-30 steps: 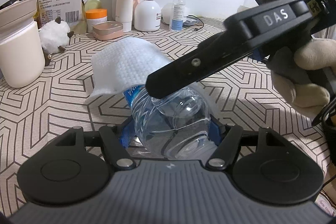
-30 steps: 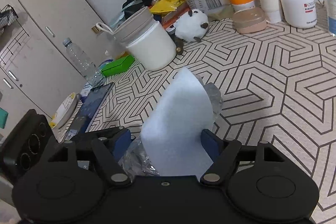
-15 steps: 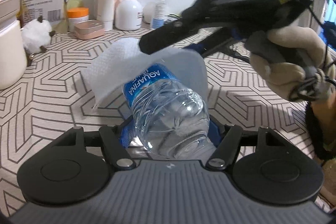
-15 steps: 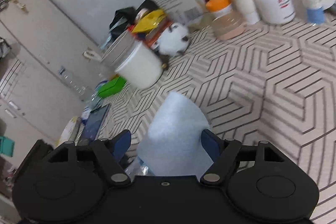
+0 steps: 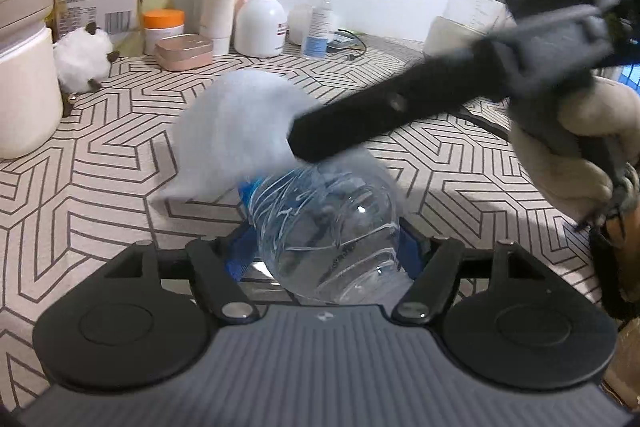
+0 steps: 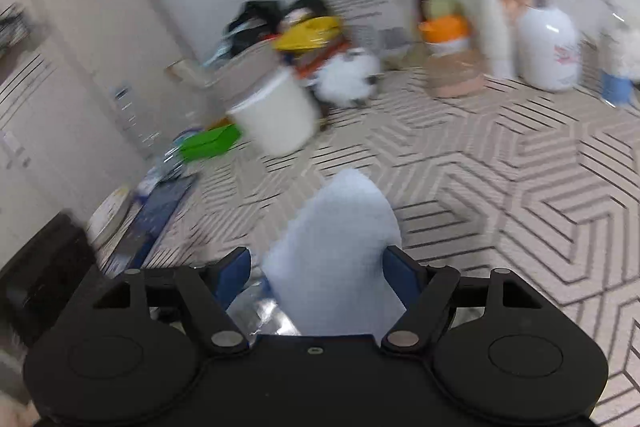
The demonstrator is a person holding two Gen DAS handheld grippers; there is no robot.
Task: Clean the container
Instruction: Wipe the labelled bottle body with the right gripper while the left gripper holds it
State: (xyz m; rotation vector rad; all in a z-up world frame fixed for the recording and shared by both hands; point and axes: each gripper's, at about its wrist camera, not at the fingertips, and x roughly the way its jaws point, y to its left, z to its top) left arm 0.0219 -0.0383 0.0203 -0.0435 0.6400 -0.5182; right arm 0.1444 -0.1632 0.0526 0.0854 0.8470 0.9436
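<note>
A clear plastic water bottle [image 5: 328, 227] with a blue label lies between the blue pads of my left gripper [image 5: 322, 251]. The pads press on its sides while the jaws are opening slightly. A white cloth [image 5: 240, 131] drapes over the bottle's far end. My right gripper [image 5: 304, 147], held by a gloved hand [image 5: 580, 147], reaches in from the right across the bottle's top. In the right wrist view that gripper [image 6: 318, 267] stands wide, closed on the cloth [image 6: 340, 227] wrapped over the bottle [image 6: 264, 311], which shows only as a sliver underneath.
The table wears a geometric-patterned cover [image 5: 100, 167]. A white jar [image 5: 24, 91] and a plush sheep [image 5: 82, 61] stand at left. A pink tin [image 5: 184, 51], a pump bottle [image 5: 260, 27] and a glass jug [image 5: 468, 11] line the back wall. A green box [image 6: 208, 143] lies at the table's left edge.
The right gripper rose with the cloth and bared the blue label, then came back down across the bottle. The cloth again covers most of the label. The left gripper kept its place.
</note>
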